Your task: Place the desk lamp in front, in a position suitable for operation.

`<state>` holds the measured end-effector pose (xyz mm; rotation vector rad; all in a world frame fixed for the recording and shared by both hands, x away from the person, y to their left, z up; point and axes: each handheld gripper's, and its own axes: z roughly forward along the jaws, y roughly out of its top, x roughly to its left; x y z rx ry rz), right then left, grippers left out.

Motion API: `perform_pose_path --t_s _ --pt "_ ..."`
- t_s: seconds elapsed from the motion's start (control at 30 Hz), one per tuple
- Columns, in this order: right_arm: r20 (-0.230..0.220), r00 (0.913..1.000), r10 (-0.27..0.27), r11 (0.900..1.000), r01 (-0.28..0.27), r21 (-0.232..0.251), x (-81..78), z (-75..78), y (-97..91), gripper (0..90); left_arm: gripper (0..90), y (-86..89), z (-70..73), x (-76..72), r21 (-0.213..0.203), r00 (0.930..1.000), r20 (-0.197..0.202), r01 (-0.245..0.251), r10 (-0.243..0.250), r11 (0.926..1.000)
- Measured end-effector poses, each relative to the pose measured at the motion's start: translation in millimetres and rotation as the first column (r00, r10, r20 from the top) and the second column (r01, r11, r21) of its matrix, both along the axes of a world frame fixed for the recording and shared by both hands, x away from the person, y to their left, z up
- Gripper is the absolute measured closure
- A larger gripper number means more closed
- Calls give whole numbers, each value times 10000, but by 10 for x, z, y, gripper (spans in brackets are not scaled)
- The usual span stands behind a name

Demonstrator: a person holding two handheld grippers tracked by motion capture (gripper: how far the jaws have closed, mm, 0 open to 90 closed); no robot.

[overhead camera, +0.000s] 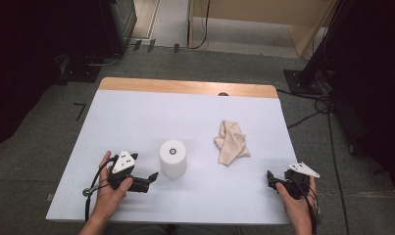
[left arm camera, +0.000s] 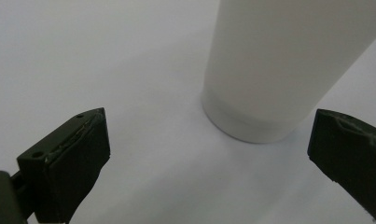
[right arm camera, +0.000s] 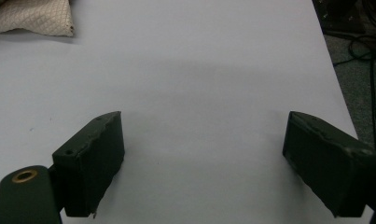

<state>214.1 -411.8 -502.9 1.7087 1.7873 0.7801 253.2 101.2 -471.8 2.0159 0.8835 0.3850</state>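
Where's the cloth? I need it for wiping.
In the high view, the cloth lies right of centre on the table, between the white cup and the right gripper.

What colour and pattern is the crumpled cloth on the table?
The cloth is beige with a fine diamond grid, clearest in the right gripper view.

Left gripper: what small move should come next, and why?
Probably ease the left gripper forward so its open jaws pass either side of the white cylinder. The cylinder stands upright just ahead of the jaws, untouched, slightly off to one side, so a slight re-centring may help.
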Motion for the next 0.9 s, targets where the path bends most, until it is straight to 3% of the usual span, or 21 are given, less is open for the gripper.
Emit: perform_pose_path --t_s 0.23,0.33,0.73,0.8,0.9 --pt "-32 10000 -32 10000 32 4 2 2 2 124 0 -103 2 64 -511 9992 -169 342 -351 9981" --pt "-36 10000 -54 10000 54 28 2 2 2 123 0 -166 29 91 -354 9983 -58 578 -580 9977" --pt "-6 10000 -15 10000 15 3 -1 0 1 123 0 -389 68 161 -624 9910 271 1322 -1307 9893" --pt "-3 10000 -12 10000 12 -5 -1 0 1 123 0 -446 68 173 -465 9897 414 1388 -1369 9892" --pt "-6 10000 -16 10000 16 2 0 0 1 123 0 -504 49 203 -559 9883 295 1514 -1499 9869"
